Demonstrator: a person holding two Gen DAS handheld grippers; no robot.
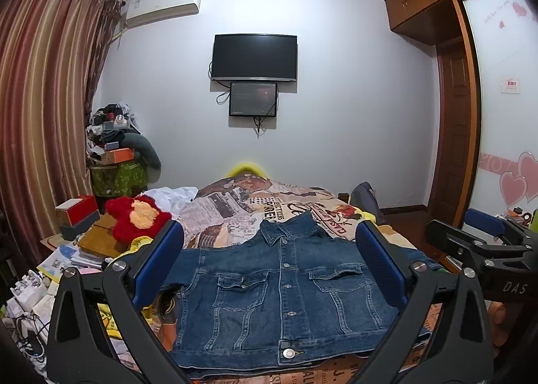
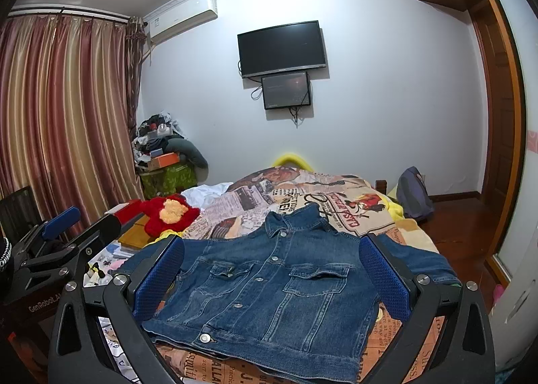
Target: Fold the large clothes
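A blue denim jacket (image 1: pixel 282 290) lies flat and buttoned, front up, on the bed, collar toward the far wall; it also shows in the right wrist view (image 2: pixel 272 293). Its sleeves spread out to both sides. My left gripper (image 1: pixel 269 256) is open and empty, held above the jacket's hem, its blue pads (image 1: pixel 158 259) wide apart. My right gripper (image 2: pixel 270 263) is open and empty, also above the hem. Each gripper shows in the other's view, the right one (image 1: pixel 484 242) at the right edge and the left one (image 2: pixel 64 236) at the left edge.
The bed has a printed newspaper-pattern cover (image 1: pixel 255 205). A red plush toy (image 1: pixel 138 216), boxes and papers (image 1: pixel 67 256) crowd the left side. A backpack (image 2: pixel 413 195) stands by the bed's far right corner. Curtains hang left; a wardrobe door (image 1: pixel 504 98) is right.
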